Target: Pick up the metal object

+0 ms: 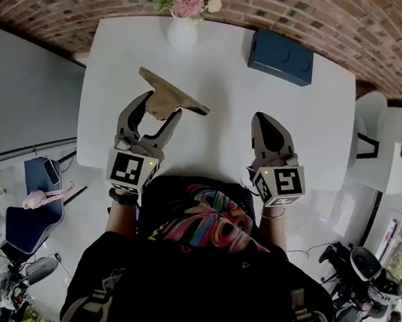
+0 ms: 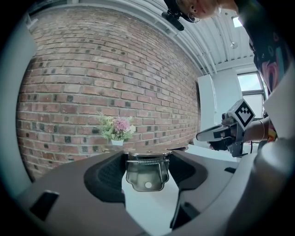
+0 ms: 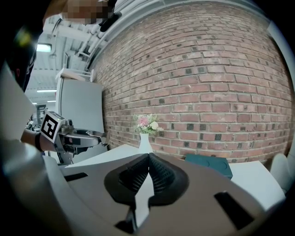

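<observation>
The person's grey two-jaw left gripper (image 1: 164,104) reaches forward with its marker cube nearest the body, jaws closed on the clip end of a flat brass-toned metal piece (image 1: 167,88), which the left gripper view shows clamped between the black ribbed pads (image 2: 107,174). The grey two-jaw right gripper (image 1: 259,118) is held level alongside, well apart from it, jaws pressed together on nothing. Both bare forearms (image 1: 120,218) extend from the torso, roughly parallel, each wrist wearing a thin band
</observation>
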### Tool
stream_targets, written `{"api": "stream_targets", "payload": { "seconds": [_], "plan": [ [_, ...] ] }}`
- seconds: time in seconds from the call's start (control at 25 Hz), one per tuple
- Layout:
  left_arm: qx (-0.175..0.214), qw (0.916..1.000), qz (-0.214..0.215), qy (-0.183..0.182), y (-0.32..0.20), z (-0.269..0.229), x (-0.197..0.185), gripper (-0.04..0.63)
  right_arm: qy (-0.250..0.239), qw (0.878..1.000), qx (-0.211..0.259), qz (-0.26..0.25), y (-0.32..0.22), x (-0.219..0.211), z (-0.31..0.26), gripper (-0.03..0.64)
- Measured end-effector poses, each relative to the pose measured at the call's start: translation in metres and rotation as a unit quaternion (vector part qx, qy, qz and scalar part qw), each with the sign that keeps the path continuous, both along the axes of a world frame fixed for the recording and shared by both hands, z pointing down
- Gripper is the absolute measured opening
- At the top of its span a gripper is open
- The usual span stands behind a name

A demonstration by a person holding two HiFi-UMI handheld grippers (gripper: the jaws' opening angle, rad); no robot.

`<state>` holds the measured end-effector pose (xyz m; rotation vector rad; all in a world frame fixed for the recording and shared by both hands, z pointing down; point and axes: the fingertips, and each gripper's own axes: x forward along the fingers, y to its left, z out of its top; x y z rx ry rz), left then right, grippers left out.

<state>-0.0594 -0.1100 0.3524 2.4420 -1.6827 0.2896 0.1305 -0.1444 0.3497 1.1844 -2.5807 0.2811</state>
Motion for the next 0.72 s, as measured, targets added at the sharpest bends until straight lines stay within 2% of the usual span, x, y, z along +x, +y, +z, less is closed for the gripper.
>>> {"api": "stream_targets", "payload": {
  "seconds": [0.72],
  "plan": [
    [0.000,1.0000,0.006,-0.002,-0.0024,0.0003,0.0019,0.299,0.004,1.000,-0.008,-0.007,-0.0035,0.0002,0.0053,0.017]
  ]
}}
